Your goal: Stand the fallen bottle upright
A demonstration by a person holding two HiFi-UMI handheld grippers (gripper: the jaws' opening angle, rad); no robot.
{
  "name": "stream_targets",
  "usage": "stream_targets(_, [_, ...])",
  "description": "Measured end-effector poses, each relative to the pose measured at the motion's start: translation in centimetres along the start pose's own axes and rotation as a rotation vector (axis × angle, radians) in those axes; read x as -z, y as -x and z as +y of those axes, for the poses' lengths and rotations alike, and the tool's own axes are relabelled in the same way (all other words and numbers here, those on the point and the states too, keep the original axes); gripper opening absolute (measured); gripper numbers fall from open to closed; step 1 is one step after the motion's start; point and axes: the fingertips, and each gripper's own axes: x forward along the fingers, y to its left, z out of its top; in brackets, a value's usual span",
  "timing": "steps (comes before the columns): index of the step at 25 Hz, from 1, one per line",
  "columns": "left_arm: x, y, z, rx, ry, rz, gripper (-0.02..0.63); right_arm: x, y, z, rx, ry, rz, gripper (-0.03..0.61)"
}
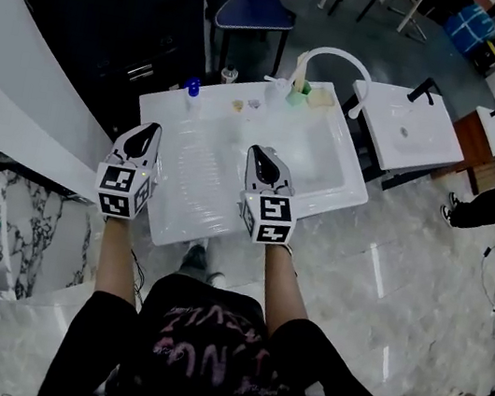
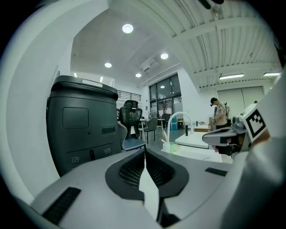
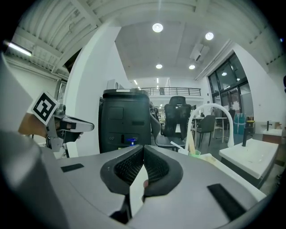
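Observation:
A small clear bottle with a blue cap [image 1: 192, 90] stands at the back left rim of the white sink unit [image 1: 324, 192]; it looks upright, though it is small in the head view. Its blue cap [image 3: 130, 141] shows just past the right gripper's jaws. My left gripper [image 1: 152, 130] hovers over the unit's left edge, well short of the bottle; its jaws meet with nothing between them [image 2: 144, 154]. My right gripper [image 1: 261, 153] hangs over the basin, jaws also closed on nothing [image 3: 144, 153]. Each gripper shows in the other's view.
A green cup [image 1: 298, 93] with utensils and a white arched faucet [image 1: 340, 59] stand at the back rim. Another small bottle [image 1: 229, 73] sits behind it. A dark cabinet [image 2: 80, 120], a blue chair [image 1: 254, 9] and a second sink [image 1: 410, 126] surround the unit.

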Motion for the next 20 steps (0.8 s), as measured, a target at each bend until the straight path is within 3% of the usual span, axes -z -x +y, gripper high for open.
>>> stream_targets(8, [-0.2,4.8,-1.6,-0.018,0.089,-0.055,0.017,-1.4,3.1,1.9,-0.026,0.001,-0.041,0.012])
stream_targets(20, [-1.3,8.1,-5.3,-0.031,0.067,-0.083,0.017,-2.3,7.2,2.3,-0.020,0.027,-0.081,0.012])
